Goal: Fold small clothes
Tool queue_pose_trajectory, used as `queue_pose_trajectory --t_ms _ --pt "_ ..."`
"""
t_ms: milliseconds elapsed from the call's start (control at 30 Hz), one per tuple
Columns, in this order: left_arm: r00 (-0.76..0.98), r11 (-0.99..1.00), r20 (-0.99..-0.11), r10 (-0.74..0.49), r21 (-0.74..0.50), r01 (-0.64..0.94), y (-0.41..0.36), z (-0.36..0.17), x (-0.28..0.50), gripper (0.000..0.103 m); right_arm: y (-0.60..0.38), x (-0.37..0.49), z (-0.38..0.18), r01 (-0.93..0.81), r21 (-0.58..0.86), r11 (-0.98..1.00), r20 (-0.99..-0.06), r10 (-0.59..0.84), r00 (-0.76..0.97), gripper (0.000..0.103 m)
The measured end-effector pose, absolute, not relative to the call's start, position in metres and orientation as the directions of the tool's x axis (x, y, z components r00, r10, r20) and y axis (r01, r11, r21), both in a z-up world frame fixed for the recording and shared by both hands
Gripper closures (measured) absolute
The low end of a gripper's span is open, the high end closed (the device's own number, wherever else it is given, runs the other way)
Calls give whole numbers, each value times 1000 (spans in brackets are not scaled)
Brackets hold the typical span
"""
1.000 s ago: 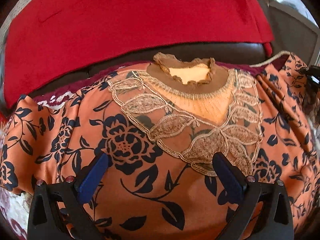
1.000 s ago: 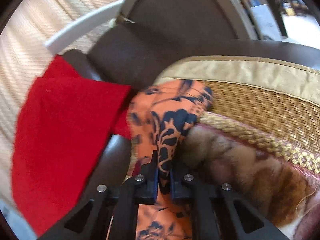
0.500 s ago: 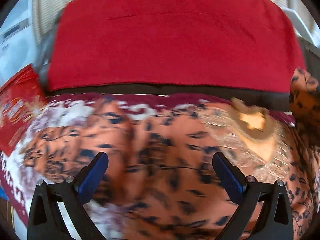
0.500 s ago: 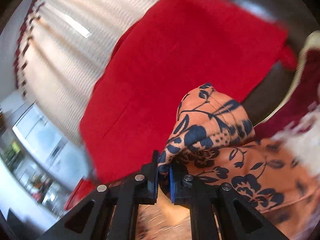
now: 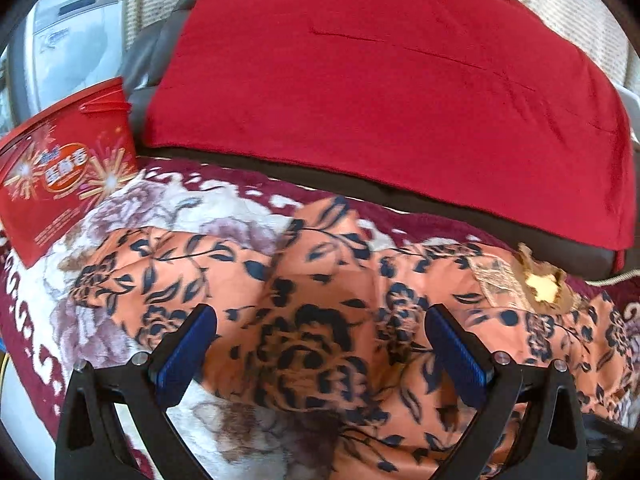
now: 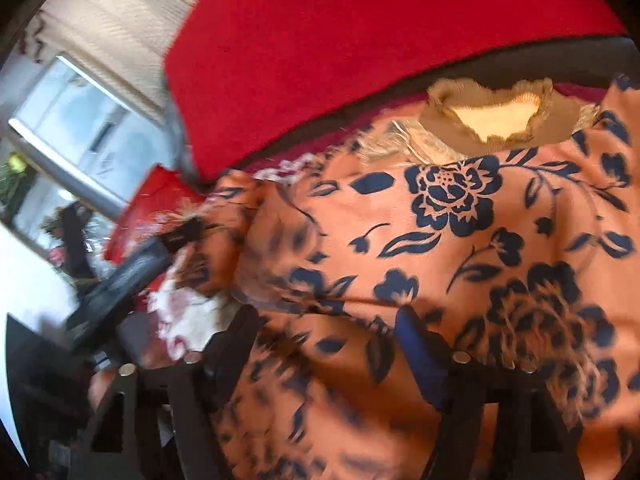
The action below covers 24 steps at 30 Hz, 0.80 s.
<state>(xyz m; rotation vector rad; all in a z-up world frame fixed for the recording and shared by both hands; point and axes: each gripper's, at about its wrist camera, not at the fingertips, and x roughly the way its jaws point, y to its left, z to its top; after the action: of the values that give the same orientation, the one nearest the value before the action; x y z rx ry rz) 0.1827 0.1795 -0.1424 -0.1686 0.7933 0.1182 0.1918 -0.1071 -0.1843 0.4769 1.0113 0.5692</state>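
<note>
Orange floral top (image 5: 320, 320) lies spread on a maroon-and-white flowered blanket (image 5: 168, 208), directly under and ahead of both grippers, its tan collar (image 5: 540, 280) ahead and right of the left gripper (image 5: 320, 344). Ahead and left of that gripper stands a red printed box (image 5: 64, 168); straight ahead, beyond the blanket, a red cloth (image 5: 380, 92) covers a dark brown sofa back (image 5: 440, 208), with pale curtains (image 5: 580, 4) behind. The left gripper's jaws stand wide with nothing in them, hovering over the fabric. From the right wrist, a window (image 6: 76, 120) shows far ahead and left. The right gripper (image 6: 324, 340), pinched on a fold of sleeve a second ago, has just been opening; its jaws now stand wide, with cloth below and between them but not pressed. The collar (image 6: 500, 116) now lies ahead and right of it.
</note>
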Motion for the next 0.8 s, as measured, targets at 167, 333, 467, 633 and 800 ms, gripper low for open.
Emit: queue_pose_trajectory --t_ms 167,333,467,633,800 --pt "667 994 -744 -39 -97 -50 143 -150 188 0 -187 166 -147 -161 563 810 -560 518 647 28" --pt "575 996 -814 -84 -85 25 118 -175 202 2 -248 182 -150 -1 571 821 -539 376 754 51" --pt "523 987 -838 -156 -158 41 115 -187 209 24 -276 189 -146 67 573 817 -525 303 796 63" --pt "539 985 -825 -171 -151 83 106 -187 208 56 -296 194 -153 172 567 806 -587 249 770 64" --pt "583 989 -799 -150 -120 89 106 -173 202 50 -289 210 -183 242 511 825 -719 256 646 63"
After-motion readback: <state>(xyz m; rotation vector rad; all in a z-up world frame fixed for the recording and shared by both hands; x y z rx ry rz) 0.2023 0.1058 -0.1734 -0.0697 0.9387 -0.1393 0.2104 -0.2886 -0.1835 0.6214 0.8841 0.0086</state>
